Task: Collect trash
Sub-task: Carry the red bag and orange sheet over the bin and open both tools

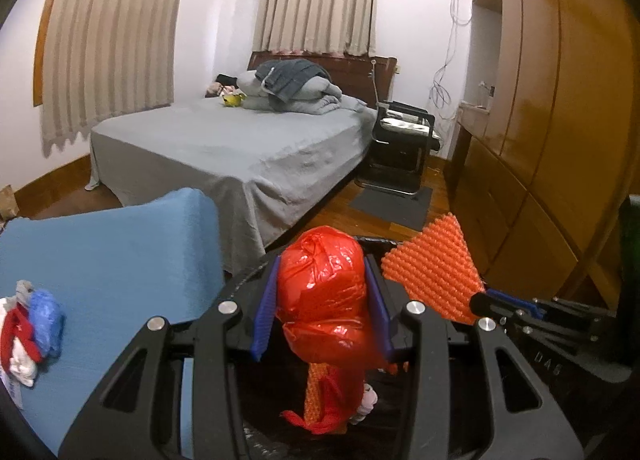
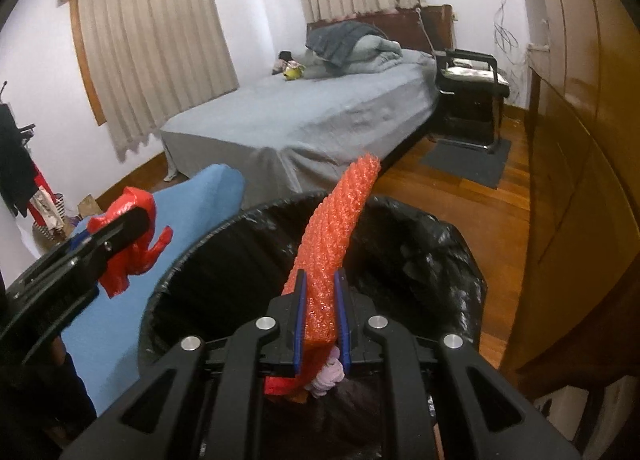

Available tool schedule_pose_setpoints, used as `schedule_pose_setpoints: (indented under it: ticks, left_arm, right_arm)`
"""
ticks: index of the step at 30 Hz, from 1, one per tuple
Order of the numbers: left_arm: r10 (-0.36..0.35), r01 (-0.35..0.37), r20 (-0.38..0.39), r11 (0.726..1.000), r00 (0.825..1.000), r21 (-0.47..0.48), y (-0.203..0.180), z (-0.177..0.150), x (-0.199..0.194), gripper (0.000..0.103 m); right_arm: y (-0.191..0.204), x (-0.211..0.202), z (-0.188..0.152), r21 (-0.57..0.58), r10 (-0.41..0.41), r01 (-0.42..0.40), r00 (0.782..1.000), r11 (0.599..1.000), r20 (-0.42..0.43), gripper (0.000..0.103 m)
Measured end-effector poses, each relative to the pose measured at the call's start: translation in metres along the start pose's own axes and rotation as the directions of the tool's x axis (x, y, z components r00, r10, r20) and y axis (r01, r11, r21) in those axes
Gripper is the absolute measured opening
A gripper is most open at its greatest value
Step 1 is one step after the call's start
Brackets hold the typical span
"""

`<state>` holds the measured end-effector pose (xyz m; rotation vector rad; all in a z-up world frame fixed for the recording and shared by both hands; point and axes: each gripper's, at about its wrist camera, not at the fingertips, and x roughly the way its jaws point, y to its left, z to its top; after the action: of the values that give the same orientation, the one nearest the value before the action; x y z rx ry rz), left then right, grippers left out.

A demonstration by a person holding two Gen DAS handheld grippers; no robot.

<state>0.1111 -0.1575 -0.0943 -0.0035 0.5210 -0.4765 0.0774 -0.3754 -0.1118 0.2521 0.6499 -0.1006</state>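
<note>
My left gripper [image 1: 322, 280] is shut on a knotted red plastic bag [image 1: 324, 296], its blue pads pressing both sides. The same red plastic bag [image 2: 132, 236] shows at the left of the right wrist view, held over the bin's rim. My right gripper [image 2: 320, 288] is shut on an orange foam net sleeve [image 2: 340, 220] that sticks up and forward; that orange foam net sleeve [image 1: 434, 268] fans out to the right of the bag. Both hang above a bin lined with a black bag [image 2: 440, 244]. Red and pinkish scraps [image 2: 316, 378] lie inside it.
A blue cushion-topped surface [image 1: 112, 252] at the left holds white, red and blue crumpled wrappers [image 1: 32, 324]. Beyond it stands a grey bed [image 1: 240, 144], a black chair [image 1: 404, 140] and a grey mat [image 1: 394, 204]. A wooden wardrobe [image 1: 560, 120] runs along the right.
</note>
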Motion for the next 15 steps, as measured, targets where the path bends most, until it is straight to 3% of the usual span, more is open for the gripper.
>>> schedule_pose_setpoints:
  ticks: [8, 12, 15]
  left_arm:
    - [-0.034, 0.034, -0.029, 0.999, 0.999, 0.0, -0.0054, -0.0037, 0.0122, 0.054]
    - [-0.032, 0.032, -0.024, 0.999, 0.999, -0.004, -0.0035, -0.0045, 0.0102, 0.06]
    - [-0.021, 0.021, -0.017, 1.0, 1.0, -0.012, 0.0004, -0.0018, 0.0083, 0.065]
  right_arm:
    - [-0.0082, 0.0064, -0.0089, 0.01, -0.03, 0.03, 0.999, 1.0, -0.024, 0.019]
    - [-0.0088, 0.0055, -0.0077, 0.014, -0.038, 0.038, 0.999, 0.999, -0.021, 0.028]
    - [-0.007, 0.0032, -0.0069, 0.013, -0.043, 0.043, 0.999, 0.999, -0.011, 0.044]
